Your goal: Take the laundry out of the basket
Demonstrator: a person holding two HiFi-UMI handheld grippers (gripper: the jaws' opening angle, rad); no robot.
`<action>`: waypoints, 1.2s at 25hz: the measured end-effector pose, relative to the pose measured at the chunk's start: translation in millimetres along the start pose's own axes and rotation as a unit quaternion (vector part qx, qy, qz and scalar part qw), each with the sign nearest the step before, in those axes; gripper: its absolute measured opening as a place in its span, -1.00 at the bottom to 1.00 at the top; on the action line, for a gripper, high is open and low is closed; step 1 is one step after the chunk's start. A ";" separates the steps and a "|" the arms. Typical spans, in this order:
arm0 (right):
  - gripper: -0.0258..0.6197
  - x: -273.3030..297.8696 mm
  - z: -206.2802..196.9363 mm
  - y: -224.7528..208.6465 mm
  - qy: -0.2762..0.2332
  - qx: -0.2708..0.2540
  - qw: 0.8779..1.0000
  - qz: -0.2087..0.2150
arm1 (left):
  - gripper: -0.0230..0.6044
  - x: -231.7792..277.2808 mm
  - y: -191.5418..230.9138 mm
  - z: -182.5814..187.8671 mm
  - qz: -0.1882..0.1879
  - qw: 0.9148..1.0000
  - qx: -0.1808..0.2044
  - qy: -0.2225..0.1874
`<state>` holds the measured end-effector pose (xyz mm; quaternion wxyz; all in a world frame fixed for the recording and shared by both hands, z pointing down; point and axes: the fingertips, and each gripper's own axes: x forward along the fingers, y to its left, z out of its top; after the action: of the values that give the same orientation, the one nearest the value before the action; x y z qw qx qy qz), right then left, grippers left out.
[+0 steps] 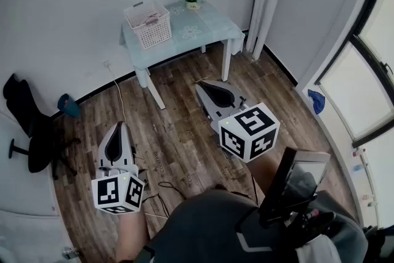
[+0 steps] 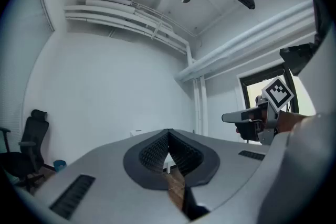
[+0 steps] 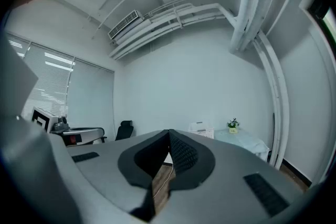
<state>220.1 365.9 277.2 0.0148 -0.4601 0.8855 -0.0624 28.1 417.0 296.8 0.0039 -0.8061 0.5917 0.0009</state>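
The left gripper [image 1: 117, 127] and right gripper [image 1: 201, 87] are both held level in front of the person, pointing across the room, with the right one reaching further forward. Each has its jaws closed tip to tip, with nothing between them. The basket [image 1: 148, 24] stands on the table [image 1: 206, 31] by the far wall, well apart from both grippers, with laundry [image 1: 151, 18] inside.

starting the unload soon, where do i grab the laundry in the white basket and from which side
Pinch a raised fold of the laundry, probably from straight above: the basket stands upright on the table, open on top, its walls blocking any side approach. From this far, which fold stands highest can't be told.
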 end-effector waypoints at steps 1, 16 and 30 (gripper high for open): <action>-0.87 0.8 -0.5 0.4 0.001 0.000 1.000 -0.001 | -0.90 0.8 0.4 -0.7 -0.001 1.000 0.000 0.001; -0.86 14.6 3.0 11.9 0.000 0.002 1.000 -0.015 | -0.90 0.7 12.8 -5.2 -0.032 0.999 -0.020 0.010; -0.86 53.1 -21.9 46.2 0.024 -0.021 0.999 -0.019 | -0.90 5.8 69.8 -26.8 -0.039 0.998 -0.042 0.005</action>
<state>150.2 351.0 294.8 -0.0176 -0.4750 0.8781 -0.0551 -36.9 390.3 323.2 -0.0329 -0.8282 0.5591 0.0221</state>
